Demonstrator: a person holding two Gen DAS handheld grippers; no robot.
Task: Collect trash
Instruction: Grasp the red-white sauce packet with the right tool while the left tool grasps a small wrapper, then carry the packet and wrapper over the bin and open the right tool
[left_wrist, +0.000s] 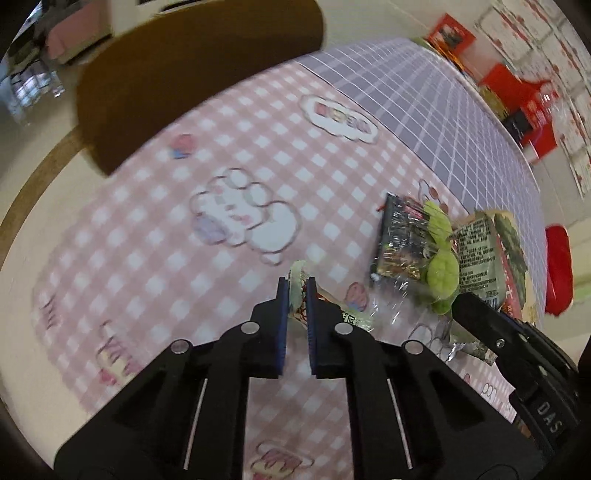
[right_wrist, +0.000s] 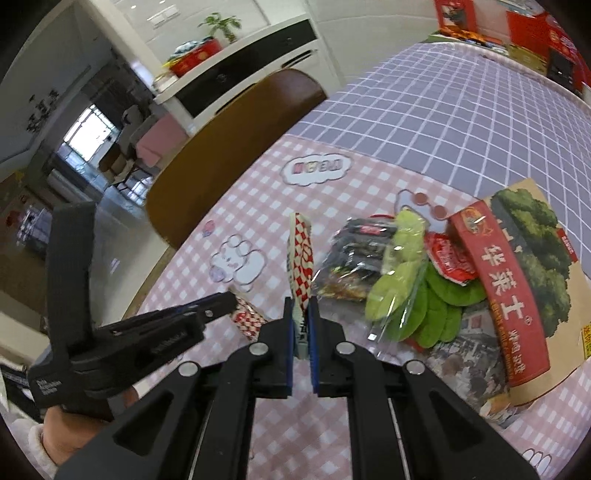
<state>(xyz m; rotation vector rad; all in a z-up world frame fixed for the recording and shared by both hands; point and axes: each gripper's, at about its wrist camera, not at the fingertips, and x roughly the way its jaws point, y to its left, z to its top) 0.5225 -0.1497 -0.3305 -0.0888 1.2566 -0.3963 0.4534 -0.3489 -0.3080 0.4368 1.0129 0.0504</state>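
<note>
We have both claws clamped: left claw (left_wrist: 296, 295) and right claw (right_wrist: 301, 314) share one checkered wrapper (right_wrist: 300, 254). Pulling apart could tear it, lower centre.

A pink-and-white checked tablecloth (left_wrist: 155, 236) with cartoon cloud prints covers the lower and middle frame in both views, meeting a lilac grid-patterned cloth (right_wrist: 461, 122) toward the upper right. A brown chair back (right_wrist: 229, 147) stands at the table's edge, upper left of centre. Red boxes (left_wrist: 517, 92) sit along the far upper right. In the right wrist view, a potted plant (right_wrist: 221, 26) tops a white cabinet (right_wrist: 258, 66), with a pink seat (right_wrist: 159, 142) beyond.
</note>
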